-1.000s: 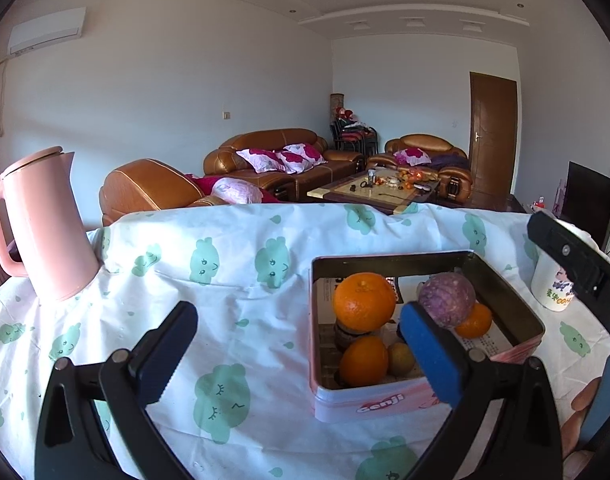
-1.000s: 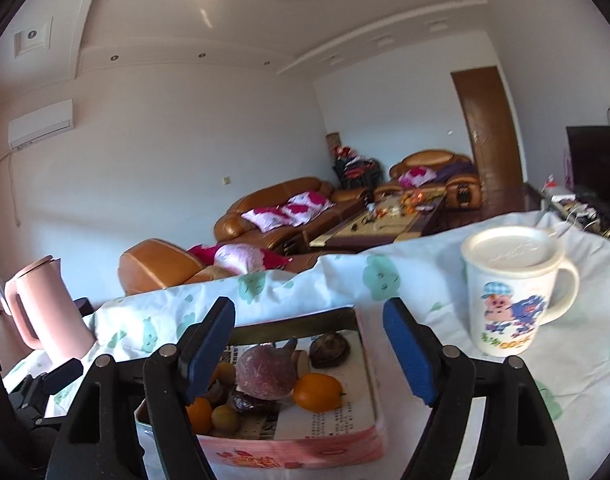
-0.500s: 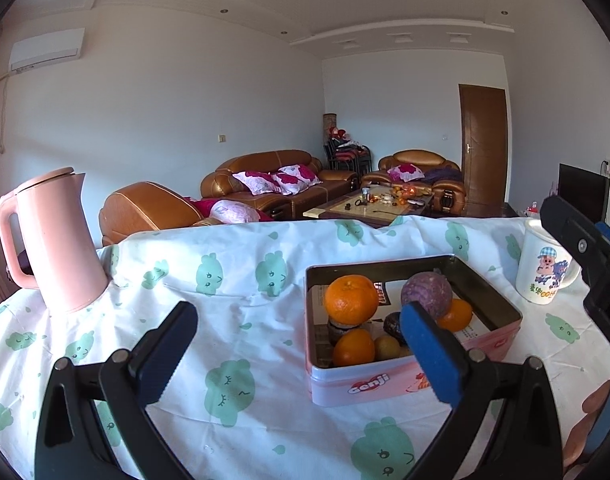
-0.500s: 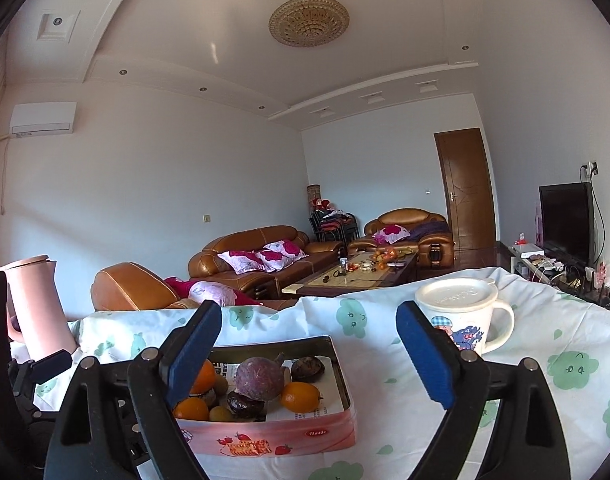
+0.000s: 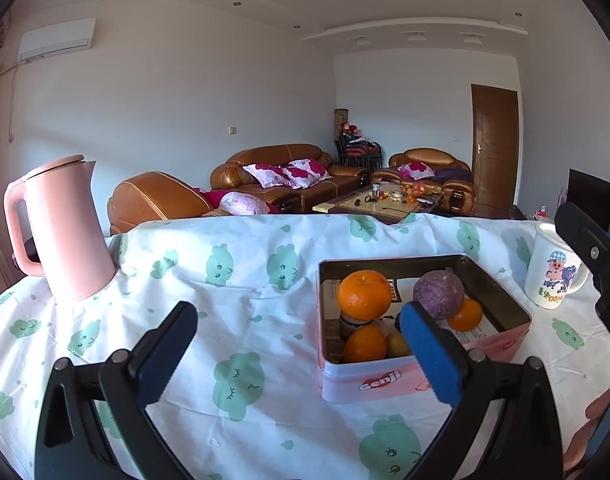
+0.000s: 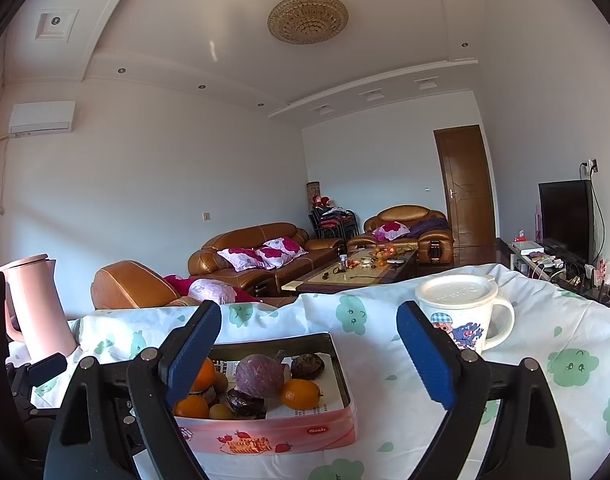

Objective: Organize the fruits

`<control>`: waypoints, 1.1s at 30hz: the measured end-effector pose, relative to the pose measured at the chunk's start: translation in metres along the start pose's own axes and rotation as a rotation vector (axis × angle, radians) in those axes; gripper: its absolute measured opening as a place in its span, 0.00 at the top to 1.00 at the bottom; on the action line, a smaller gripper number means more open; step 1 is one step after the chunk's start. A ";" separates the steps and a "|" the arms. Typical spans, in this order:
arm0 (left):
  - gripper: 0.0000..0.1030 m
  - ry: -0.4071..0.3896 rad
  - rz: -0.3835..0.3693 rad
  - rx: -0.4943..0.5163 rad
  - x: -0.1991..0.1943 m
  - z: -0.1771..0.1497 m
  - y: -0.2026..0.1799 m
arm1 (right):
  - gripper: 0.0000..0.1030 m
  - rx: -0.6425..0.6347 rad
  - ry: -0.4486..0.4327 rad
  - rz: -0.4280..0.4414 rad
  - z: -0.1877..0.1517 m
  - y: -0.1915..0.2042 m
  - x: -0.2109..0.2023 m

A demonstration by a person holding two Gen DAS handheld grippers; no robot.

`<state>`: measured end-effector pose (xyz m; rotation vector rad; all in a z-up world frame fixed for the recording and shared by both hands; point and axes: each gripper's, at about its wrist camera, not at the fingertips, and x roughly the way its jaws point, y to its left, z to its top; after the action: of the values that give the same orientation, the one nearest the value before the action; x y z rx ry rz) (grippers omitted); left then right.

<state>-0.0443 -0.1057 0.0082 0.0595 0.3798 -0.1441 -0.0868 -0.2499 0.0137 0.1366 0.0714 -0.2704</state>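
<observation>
Left wrist: fruits (image 5: 364,295) in tin (image 5: 385,376).

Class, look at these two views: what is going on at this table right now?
A person holds a gripper in each hand above a table with a printed cloth. The left gripper and the right gripper are both open and empty. The fruit, oranges and a purple one, lies in the pink tin. Nothing is being gripped.

Lighting: bright daylight, warm on the tabletop (image 5: 241,320) cloth ahead of each tool; far walls cooler, bluish. Shadows: soft. Glare: pale streak on the ceiling. Focus: sharp throughout, no motion blur. Distortion: strong fisheye bending, black vignette at all corners.
</observation>
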 end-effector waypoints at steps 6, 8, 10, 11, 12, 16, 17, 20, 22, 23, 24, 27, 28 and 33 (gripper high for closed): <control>0.00 0.008 0.011 0.000 0.002 0.000 0.001 | 0.12 -0.002 0.002 -0.002 0.000 0.000 0.000; 0.00 0.009 0.011 -0.001 0.002 0.000 0.001 | 0.12 -0.002 0.003 -0.002 0.000 0.000 0.000; 0.00 0.009 0.012 0.001 0.002 0.000 0.001 | 0.12 -0.002 0.003 -0.002 0.000 -0.001 0.000; 0.00 0.009 0.013 0.002 0.002 0.000 0.001 | 0.12 -0.002 0.003 -0.002 0.000 0.000 0.000; 0.00 0.009 0.013 0.002 0.002 0.000 0.001 | 0.12 -0.002 0.003 -0.003 0.000 0.000 0.000; 0.00 0.009 0.014 0.002 0.002 0.000 0.001 | 0.12 -0.002 0.009 -0.004 -0.001 -0.001 0.001; 0.00 0.009 0.014 0.002 0.002 0.000 0.001 | 0.12 -0.001 0.010 -0.004 -0.001 -0.001 0.001; 0.00 0.011 0.017 0.002 0.002 0.000 0.001 | 0.12 0.000 0.010 -0.004 0.000 -0.002 0.000; 0.00 0.012 0.017 0.001 0.002 0.000 0.001 | 0.12 -0.001 0.011 -0.004 -0.001 -0.002 0.000; 0.00 0.011 0.017 0.002 0.002 0.000 0.001 | 0.12 -0.001 0.010 -0.004 -0.001 -0.002 0.000; 0.00 0.011 0.017 0.002 0.002 0.000 0.001 | 0.12 -0.001 0.010 -0.004 0.000 -0.001 0.000; 0.00 0.011 0.017 0.002 0.002 0.000 0.001 | 0.12 0.000 0.011 -0.004 0.000 -0.001 0.000; 0.00 0.011 0.017 0.002 0.002 0.000 0.001 | 0.12 0.000 0.011 -0.004 0.000 -0.002 0.000; 0.00 0.011 0.017 0.002 0.002 0.000 0.001 | 0.12 -0.001 0.012 -0.004 0.000 -0.002 0.000</control>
<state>-0.0420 -0.1054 0.0071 0.0659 0.3903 -0.1275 -0.0870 -0.2514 0.0131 0.1376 0.0836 -0.2737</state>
